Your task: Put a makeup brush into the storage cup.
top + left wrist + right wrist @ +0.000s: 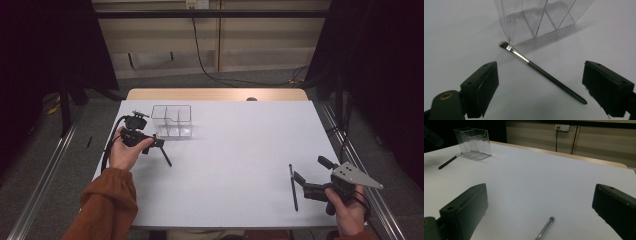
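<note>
A slim dark make-up brush (541, 71) with a silver ferrule lies on the white table (235, 150); its bristles almost touch the corner of a clear divided organiser box (536, 17). My left gripper (541, 66) hovers over this brush, jaws wide open on either side of its handle. In the high view the left gripper (150, 142) is at the table's left, next to the box (172, 121) and the brush (165, 156). A second brush (293, 187) lies near the front right. My right gripper (310, 170) is open just right of it, and the second brush (545, 227) points away between the jaws.
The table's front edge runs just below the second brush, and its right edge is near my right hand (347, 210). A wide bare stretch of table separates the two grippers. From the right gripper view the box (472, 142) and first brush (449, 162) are far left.
</note>
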Tool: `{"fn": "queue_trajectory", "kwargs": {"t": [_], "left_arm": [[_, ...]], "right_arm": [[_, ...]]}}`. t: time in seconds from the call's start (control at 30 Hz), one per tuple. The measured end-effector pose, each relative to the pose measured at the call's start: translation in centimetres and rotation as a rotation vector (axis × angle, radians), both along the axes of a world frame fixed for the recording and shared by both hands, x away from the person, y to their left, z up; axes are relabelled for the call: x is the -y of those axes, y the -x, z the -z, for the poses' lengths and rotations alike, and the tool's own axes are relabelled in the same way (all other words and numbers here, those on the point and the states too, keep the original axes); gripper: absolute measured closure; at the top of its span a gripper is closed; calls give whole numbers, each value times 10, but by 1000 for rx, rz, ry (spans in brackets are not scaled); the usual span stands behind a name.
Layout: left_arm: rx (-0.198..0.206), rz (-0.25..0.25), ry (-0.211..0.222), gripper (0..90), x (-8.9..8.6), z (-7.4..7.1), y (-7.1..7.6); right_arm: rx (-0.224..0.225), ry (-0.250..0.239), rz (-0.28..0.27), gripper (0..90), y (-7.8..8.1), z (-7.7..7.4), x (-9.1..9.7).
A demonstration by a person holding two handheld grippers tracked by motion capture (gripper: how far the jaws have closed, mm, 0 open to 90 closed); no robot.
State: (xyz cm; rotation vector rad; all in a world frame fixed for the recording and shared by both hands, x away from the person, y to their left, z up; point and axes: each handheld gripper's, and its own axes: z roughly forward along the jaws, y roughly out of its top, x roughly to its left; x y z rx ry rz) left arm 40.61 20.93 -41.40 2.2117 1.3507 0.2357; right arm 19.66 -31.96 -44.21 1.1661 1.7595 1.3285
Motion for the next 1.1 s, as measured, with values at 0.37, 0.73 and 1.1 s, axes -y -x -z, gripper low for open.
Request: {"fn": "queue_trajectory", "kwargs": {"t": [0.37,0.73,1.1], "left_arm": [[-108,-67,-81,172,11,9,-15],[-223,-143,-113,282,23,15,-27],[-298,-202,-140,409,33,23,-31]], "right_arm": [[-4,1,-3,0,0,0,0],[-7,2,-6,0,0,1,0],[-7,7,-13,0,0,1,0]]}}
